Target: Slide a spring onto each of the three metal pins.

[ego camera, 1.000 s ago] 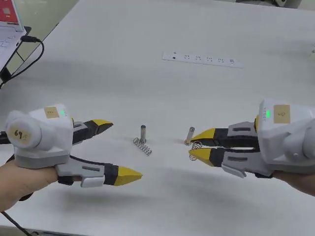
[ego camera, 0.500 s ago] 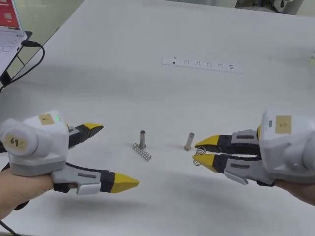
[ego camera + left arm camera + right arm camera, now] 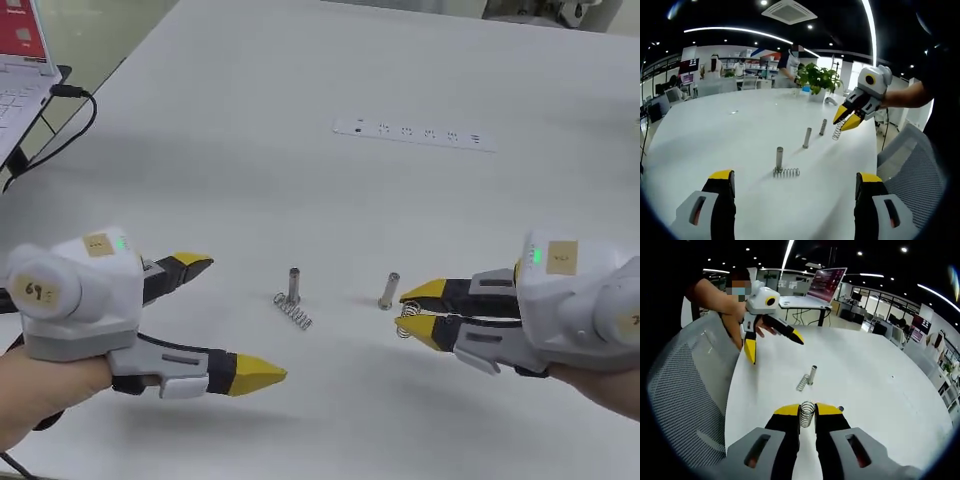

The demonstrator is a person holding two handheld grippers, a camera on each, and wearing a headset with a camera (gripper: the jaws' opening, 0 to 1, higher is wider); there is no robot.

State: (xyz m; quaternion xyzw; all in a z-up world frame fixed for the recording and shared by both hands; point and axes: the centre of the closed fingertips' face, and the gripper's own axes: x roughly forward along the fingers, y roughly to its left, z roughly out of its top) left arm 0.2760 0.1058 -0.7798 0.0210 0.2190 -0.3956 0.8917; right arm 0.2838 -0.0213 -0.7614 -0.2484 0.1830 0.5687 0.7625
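Grips a spring (image 3: 807,415) in the clenched right hand-held gripper (image 3: 402,308), slanted downward, just right of the upright pin (image 3: 389,291) on the tabletop (image 3: 300,180). Probably needs lifting above that pin, axis upright. Holds the left hand-held gripper (image 3: 247,318) released, empty, well left of that pin.

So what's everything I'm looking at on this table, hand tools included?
Table: one, white, under everything.
Bare pins: two, silver, upright mid-table, side by side.
Loose spring: one, silver, lying at one pin's foot.
Held spring: one, silver, pinched between yellow tips.
Coiled upright piece: one, silver, past the pins; perhaps a third pin wearing a spring, too small to tell.
Power strip: one, white, farther back.
Laptop: one, open, table's left edge.
Plant: one, green, table's far end.
Left gripper: one, white, yellow-tipped, jaws wide open.
Right gripper: one, same colours, shut on the held spring.
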